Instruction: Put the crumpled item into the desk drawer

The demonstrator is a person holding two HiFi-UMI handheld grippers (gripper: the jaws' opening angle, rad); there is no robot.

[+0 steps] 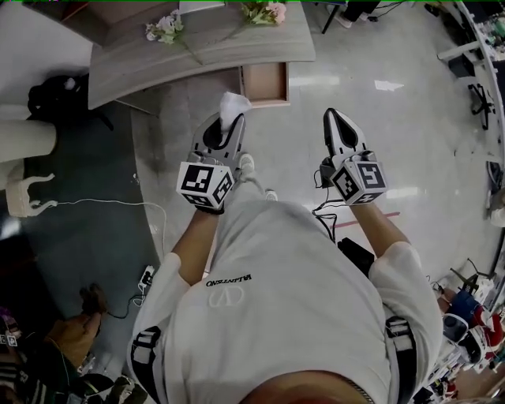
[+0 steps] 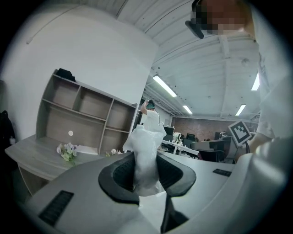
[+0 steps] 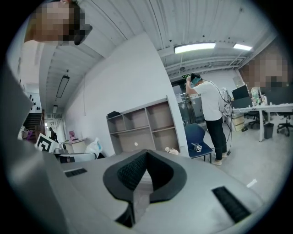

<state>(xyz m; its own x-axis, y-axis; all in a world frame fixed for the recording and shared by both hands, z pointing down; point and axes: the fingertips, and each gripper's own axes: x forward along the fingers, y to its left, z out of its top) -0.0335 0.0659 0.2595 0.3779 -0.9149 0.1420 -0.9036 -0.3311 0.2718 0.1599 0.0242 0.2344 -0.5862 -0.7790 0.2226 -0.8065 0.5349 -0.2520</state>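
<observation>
A white crumpled item [image 1: 232, 106] [image 2: 145, 151] sticks up from between the jaws of my left gripper [image 1: 222, 129] [image 2: 145, 176], which is shut on it. The gripper hangs in the air just short of the open desk drawer [image 1: 266, 83], a shallow wooden box pulled out from the grey desk [image 1: 197, 47]. To the right, my right gripper [image 1: 338, 126] [image 3: 145, 176] is shut with nothing held, its pads meeting at the tips. Both grippers point toward the desk.
Small flower bunches [image 1: 164, 28] [image 1: 264, 11] [image 2: 67, 151] lie on the desk. A grey shelf unit [image 2: 87, 119] [image 3: 144, 125] stands behind it. A person [image 3: 211, 116] stands by a blue chair [image 3: 197, 139]. Cables and a power strip [image 1: 145, 278] lie on the floor at left.
</observation>
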